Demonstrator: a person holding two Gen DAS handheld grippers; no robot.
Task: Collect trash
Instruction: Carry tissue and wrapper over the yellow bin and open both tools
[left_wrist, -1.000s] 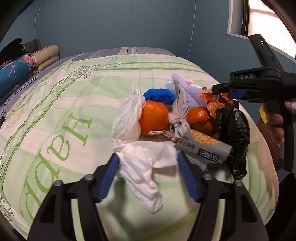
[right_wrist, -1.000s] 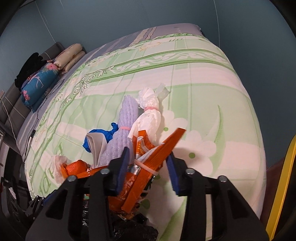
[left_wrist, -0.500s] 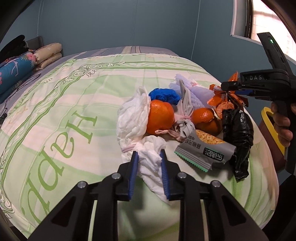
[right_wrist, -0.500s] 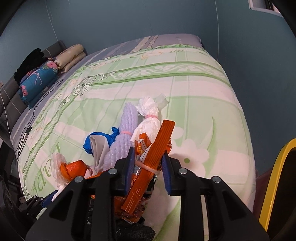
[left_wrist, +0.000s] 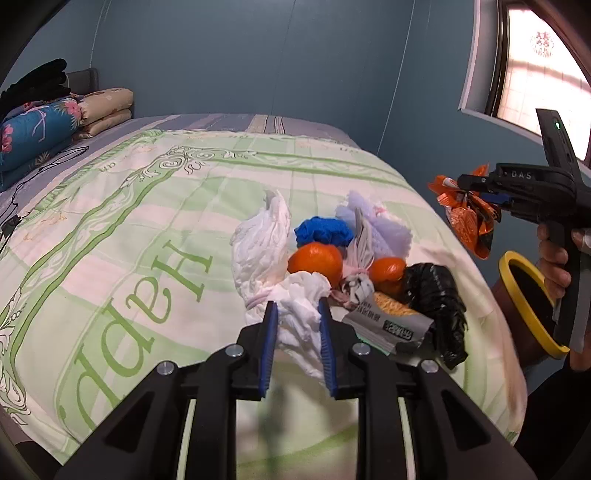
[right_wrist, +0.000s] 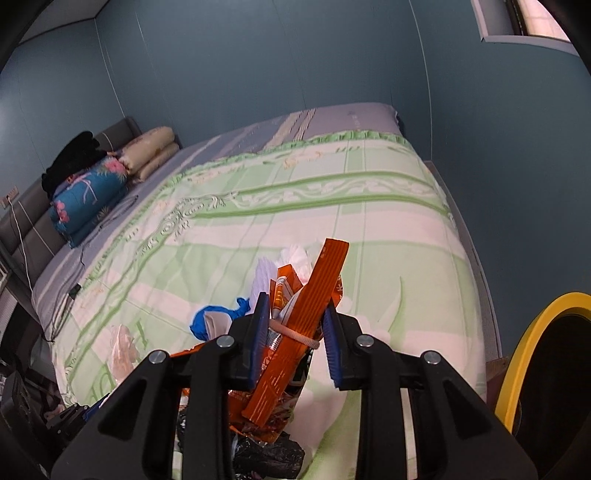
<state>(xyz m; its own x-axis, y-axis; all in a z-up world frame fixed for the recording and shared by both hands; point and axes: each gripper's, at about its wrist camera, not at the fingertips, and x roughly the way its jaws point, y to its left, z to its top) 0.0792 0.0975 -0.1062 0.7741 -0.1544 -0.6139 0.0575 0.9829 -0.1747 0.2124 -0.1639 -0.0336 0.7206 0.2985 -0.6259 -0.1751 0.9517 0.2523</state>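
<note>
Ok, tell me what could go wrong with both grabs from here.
1. The left gripper pinches only one end of the white tissue bundle; the rest could drag the oranges or the snack packet along the bed.
2. The right gripper holds a loose bunch of orange wrappers tied by a rubber band; pieces might slip out before reaching the yellow-rimmed bin.

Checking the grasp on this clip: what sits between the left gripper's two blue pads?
In the left wrist view, the left gripper is shut on the white tissue bundle; nothing else lies between its pads.
</note>
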